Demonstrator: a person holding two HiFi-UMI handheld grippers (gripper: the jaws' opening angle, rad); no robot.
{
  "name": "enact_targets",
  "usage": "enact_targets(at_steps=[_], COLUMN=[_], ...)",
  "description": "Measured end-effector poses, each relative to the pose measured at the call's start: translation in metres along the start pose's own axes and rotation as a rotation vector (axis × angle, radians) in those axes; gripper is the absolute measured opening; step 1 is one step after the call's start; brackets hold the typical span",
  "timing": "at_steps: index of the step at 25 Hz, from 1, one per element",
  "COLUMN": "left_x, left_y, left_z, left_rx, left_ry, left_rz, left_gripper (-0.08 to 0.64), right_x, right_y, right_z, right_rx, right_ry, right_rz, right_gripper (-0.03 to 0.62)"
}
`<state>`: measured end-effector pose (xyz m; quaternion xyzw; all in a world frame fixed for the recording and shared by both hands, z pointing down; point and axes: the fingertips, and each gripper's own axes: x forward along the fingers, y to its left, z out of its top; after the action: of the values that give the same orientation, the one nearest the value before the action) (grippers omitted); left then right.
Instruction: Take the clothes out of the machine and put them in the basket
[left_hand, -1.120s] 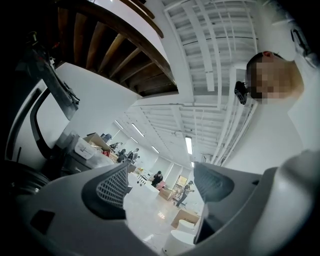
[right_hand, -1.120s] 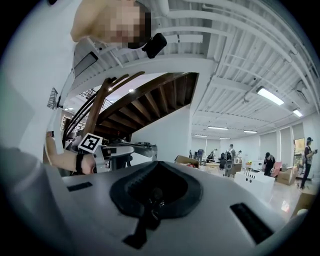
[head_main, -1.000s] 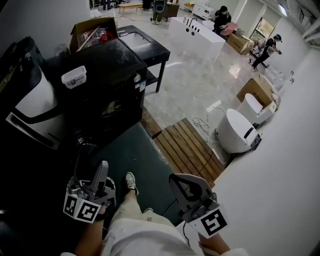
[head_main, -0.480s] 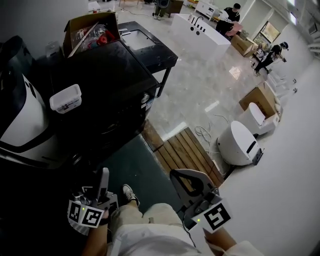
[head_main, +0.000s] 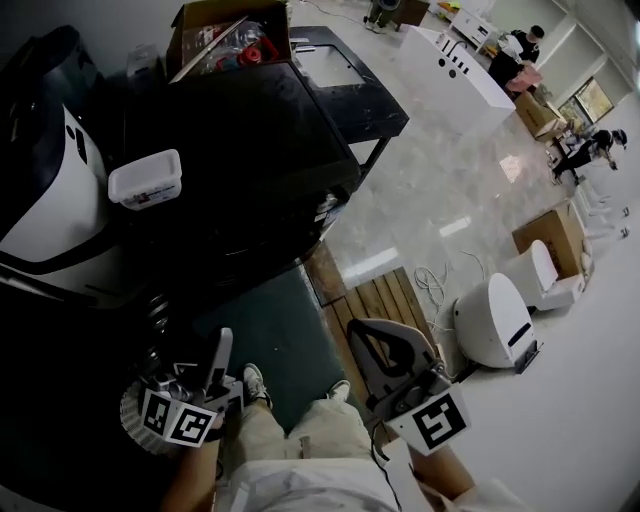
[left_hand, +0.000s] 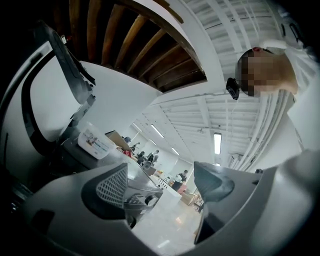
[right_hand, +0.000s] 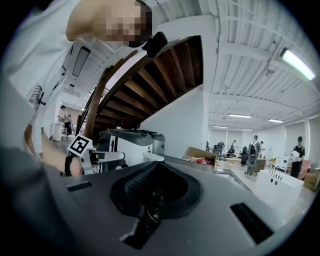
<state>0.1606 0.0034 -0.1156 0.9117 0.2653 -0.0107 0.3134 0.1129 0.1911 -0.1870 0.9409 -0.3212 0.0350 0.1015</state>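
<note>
**Hand-held grippers low, machine ahead**

You stood on the green mat (head_main: 285, 330). The front edge of the black machine (head_main: 240, 170) ran just beyond it, and a wooden slatted board (head_main: 385, 305) lay along the mat's right side. Open pale floor (head_main: 440, 190) spread to the right, around a white round appliance (head_main: 495, 320). Your left hand-held gripper (left_hand: 161, 187) held its jaws wide apart with nothing between them, and the machine's front showed through the gap, well apart from them. Your right hand-held gripper (head_main: 360, 335) had its jaws closed together, empty, above the mat's right edge. A white tub (head_main: 145, 180) sat on the machine's top, with a cardboard box (head_main: 225, 30) behind it.
</note>
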Motion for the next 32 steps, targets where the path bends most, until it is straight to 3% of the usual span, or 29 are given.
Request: enact_targets(at_steps=[7, 15, 21, 32], left_x=[0.019, 0.02, 0.017, 0.007], left_y=[0.022, 0.105, 0.165, 0.25], left_z=[-0.055, -0.155, -0.22, -0.319], left_rx=[0.08, 0.107, 0.127, 0.169], left_ry=[-0.079, -0.116, -0.189, -0.269], left_rz=[0.051, 0.006, -0.013, -0.048], left_gripper=[0.403, 0.405, 0.406, 0.405], right_x=[0.021, 0.061, 0.095, 0.145], right_y=[-0.017, 0.001, 0.013, 0.034], right_z=[-0.067, -0.194, -0.292, -0.408], right_rx=[-0.052, -0.128, -0.116, -0.197], right_ry=[-0.033, -0.118, -0.135, -0.232], right_rz=[0.195, 0.227, 0.276, 0.33], right_gripper=[0.014, 0.014, 0.014, 0.014])
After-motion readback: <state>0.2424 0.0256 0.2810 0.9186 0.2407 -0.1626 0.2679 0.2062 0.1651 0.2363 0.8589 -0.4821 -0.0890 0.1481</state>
